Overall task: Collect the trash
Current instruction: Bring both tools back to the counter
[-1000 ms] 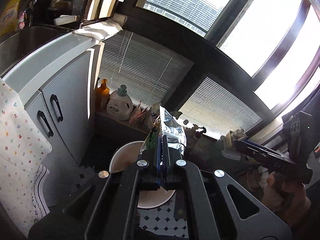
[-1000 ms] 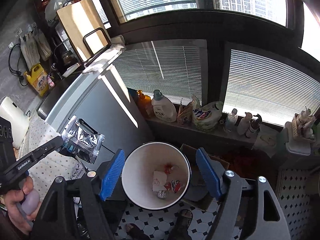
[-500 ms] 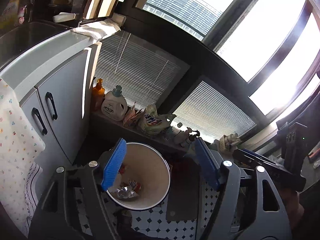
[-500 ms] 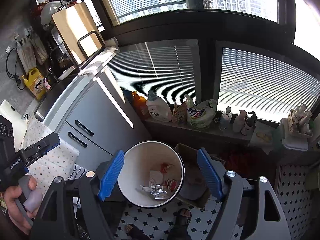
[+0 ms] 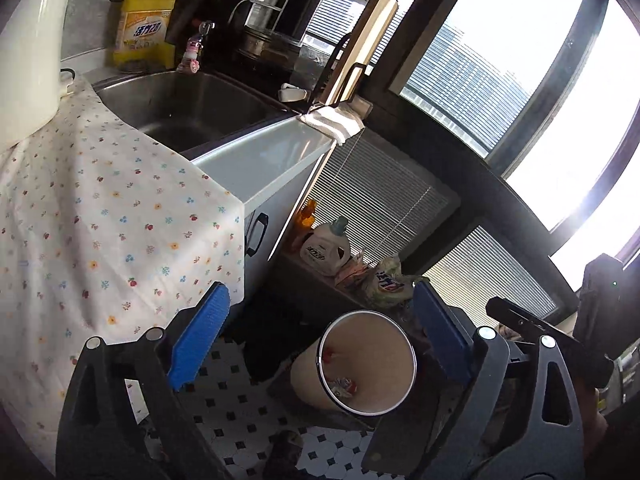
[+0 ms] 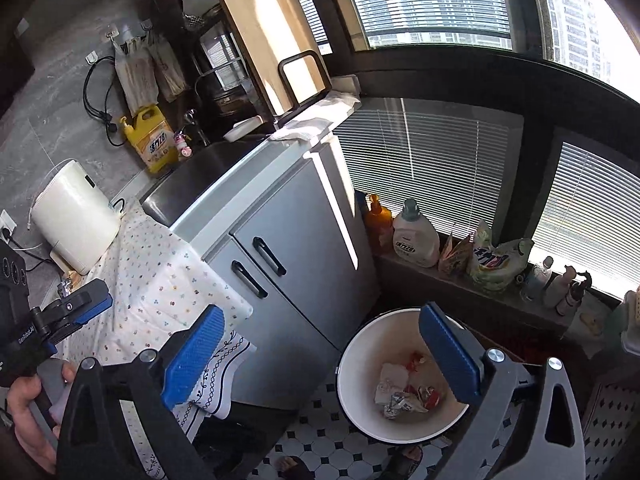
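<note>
Left gripper (image 5: 320, 340): jaws opening, blue pads spread wide, nothing between them; it points down toward the floor beside the sink cabinet. Right gripper (image 6: 320, 356): jaws likewise opening, pads wide apart, nothing held. White trash bin (image 6: 352, 384) stands on the black-and-white tiled floor (image 6: 320, 444), just beside the grey cabinet (image 6: 296, 264) and below the window ledge; in the left wrist view the bin (image 5: 384, 320) appears between the left gripper's fingers but well beyond them, not in contact. Trash inside the bin: a crumpled silver foil wrapper (image 6: 400, 404), white paper (image 6: 390, 376) and red-and-white wrapper scraps (image 6: 428, 394), lying together on the bin's bottom. Floral cloth (image 5: 100, 240) drapes over the counter edge next to the steel sink (image 5: 180, 108). On the counter: yellow detergent bottle (image 6: 154, 144), white kettle-like appliance (image 6: 72, 220), wooden cutting board (image 6: 272, 40) upright in a black stand. On the ledge: orange bottle (image 6: 378, 216), white laundry detergent jug (image 6: 414, 236), a printed refill pouch (image 6: 496, 260). The person's hand (image 6: 24, 412) holding the left gripper's handle shows at the lower left of the right wrist view.
</note>
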